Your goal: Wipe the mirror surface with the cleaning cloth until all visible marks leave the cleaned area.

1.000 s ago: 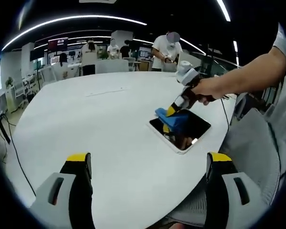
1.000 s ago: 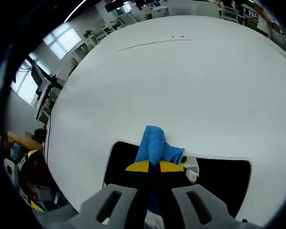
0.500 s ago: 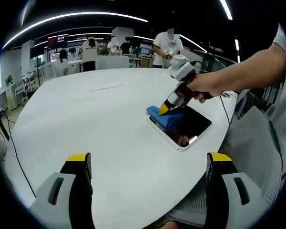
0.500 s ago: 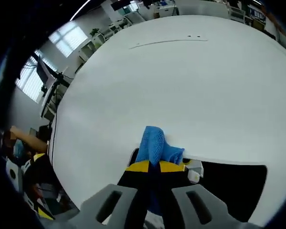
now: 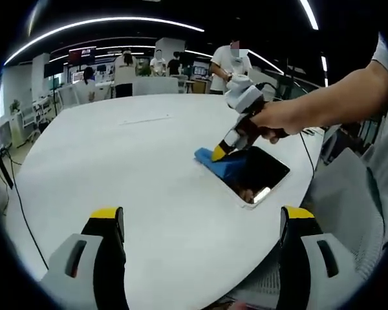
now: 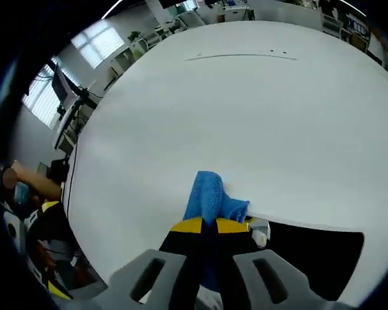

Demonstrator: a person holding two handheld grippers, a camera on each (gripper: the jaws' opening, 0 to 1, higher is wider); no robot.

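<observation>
Mirror (image 5: 258,174): dark rectangular pane in a pale frame, lying flat on the white table (image 5: 116,168) near the table edge closest to the person. In the left gripper view the glass reflects dim room shapes and one bright glint at its near corner; no smears can be made out at this size, so whether marks remain cannot be told.

Cleaning cloth (image 6: 210,199): blue, textured weave, bunched into a fold. It sits at the mirror's far corner, partly on the glass and partly over the frame onto the table.

Right gripper (image 6: 210,225): yellow-tipped jaws closed tight on the cloth, pressing it down at that corner; a hand (image 5: 275,123) grips its handle above the mirror.

Left gripper (image 5: 200,223): jaws spread wide with nothing between them, held above the table well apart from the mirror.

Progress, as a judgement: wiping is under way, with the cloth at one corner; most of the pane lies beyond it, so further passes seem needed.
</observation>
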